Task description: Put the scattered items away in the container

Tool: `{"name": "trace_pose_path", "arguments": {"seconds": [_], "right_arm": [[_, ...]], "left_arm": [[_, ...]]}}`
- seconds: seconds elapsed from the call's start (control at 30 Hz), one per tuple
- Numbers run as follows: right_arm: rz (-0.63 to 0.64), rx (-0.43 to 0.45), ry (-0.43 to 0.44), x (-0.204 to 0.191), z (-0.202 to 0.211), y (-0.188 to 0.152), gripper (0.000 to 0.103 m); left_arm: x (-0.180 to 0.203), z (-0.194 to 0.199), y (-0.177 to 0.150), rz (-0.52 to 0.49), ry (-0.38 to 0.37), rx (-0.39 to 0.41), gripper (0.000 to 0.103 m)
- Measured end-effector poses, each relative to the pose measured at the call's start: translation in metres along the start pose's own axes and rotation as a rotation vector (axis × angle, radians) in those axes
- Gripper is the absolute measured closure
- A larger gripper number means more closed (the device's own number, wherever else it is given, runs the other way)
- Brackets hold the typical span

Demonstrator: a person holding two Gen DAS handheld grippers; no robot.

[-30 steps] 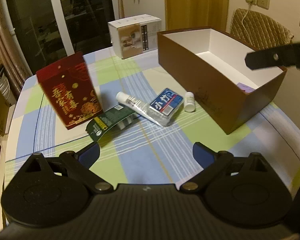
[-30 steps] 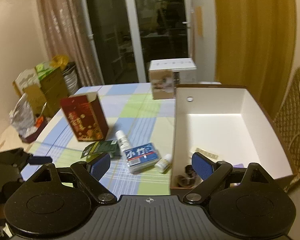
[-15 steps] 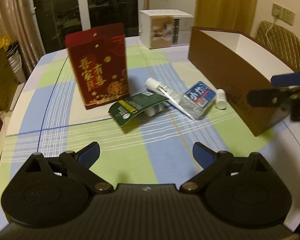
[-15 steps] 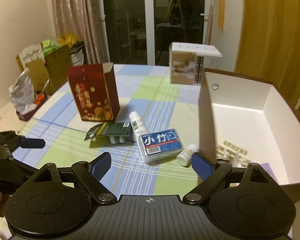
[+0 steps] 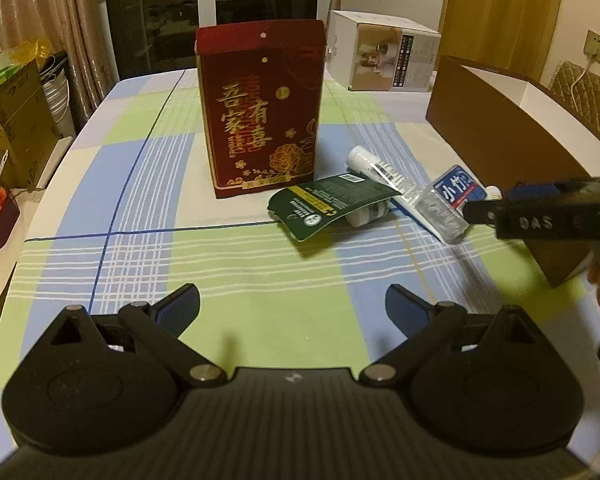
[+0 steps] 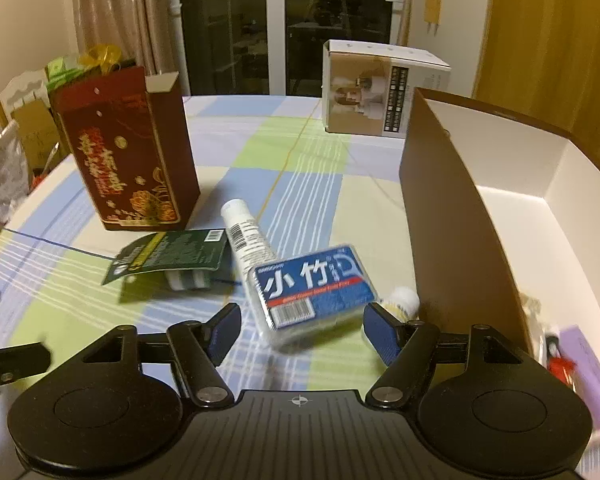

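Note:
A clear pack with a blue label [image 6: 314, 286] lies on the checked cloth, just ahead of my open right gripper [image 6: 302, 332], between its fingertips in view. A white tube [image 6: 246, 236], a dark green carded pack [image 6: 172, 254] and a small white bottle [image 6: 400, 300] lie around it. A red upright box [image 6: 128, 152] stands to the left. The brown container [image 6: 456, 240] with white inside is on the right. In the left wrist view my open, empty left gripper [image 5: 292, 310] hovers over bare cloth, with the red box [image 5: 260, 108] and green pack [image 5: 332, 204] ahead.
A white printed carton [image 6: 384, 92] stands at the table's far edge. Some items, one purple [image 6: 588, 364], lie inside the container. Bags and cardboard boxes [image 5: 16, 112] stand on the floor to the left. The right gripper's arm [image 5: 548, 216] crosses the left wrist view.
My right gripper has moved down and forward from over the container toward the blue-labelled pack. My left gripper has swung left and now faces the red box. Both stay open.

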State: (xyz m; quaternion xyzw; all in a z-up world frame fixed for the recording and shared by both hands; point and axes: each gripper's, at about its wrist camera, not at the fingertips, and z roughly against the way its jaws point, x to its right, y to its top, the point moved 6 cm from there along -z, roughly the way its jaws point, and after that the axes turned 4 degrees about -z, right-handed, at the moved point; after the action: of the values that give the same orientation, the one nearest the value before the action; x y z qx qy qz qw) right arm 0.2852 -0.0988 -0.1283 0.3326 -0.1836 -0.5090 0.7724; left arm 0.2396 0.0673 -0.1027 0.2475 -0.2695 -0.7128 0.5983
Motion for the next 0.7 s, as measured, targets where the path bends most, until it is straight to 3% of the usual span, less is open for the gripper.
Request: {"name": "trace_pose_path", "arguments": {"seconds": [0.2, 0.23, 0.33, 0.7], "right_arm": [[0.034, -0.006, -0.012, 0.006, -0.024, 0.009, 0.028], [0.037, -0.004, -0.01, 0.006, -0.028, 0.011, 0.021], [0.049, -0.003, -0.012, 0.004, -0.038, 0.014, 0.015], [0.094, -0.038, -0.047, 0.001, -0.058, 0.014, 0.01]], "left_arm": [[-0.001, 0.0, 0.002, -0.007, 0.003, 0.005, 0.006], [-0.001, 0.0, 0.002, 0.0, 0.0, 0.006, 0.006], [-0.003, -0.001, 0.003, 0.017, -0.008, 0.005, 0.006], [-0.003, -0.004, 0.004, 0.038, -0.019, -0.005, 0.006]]}}
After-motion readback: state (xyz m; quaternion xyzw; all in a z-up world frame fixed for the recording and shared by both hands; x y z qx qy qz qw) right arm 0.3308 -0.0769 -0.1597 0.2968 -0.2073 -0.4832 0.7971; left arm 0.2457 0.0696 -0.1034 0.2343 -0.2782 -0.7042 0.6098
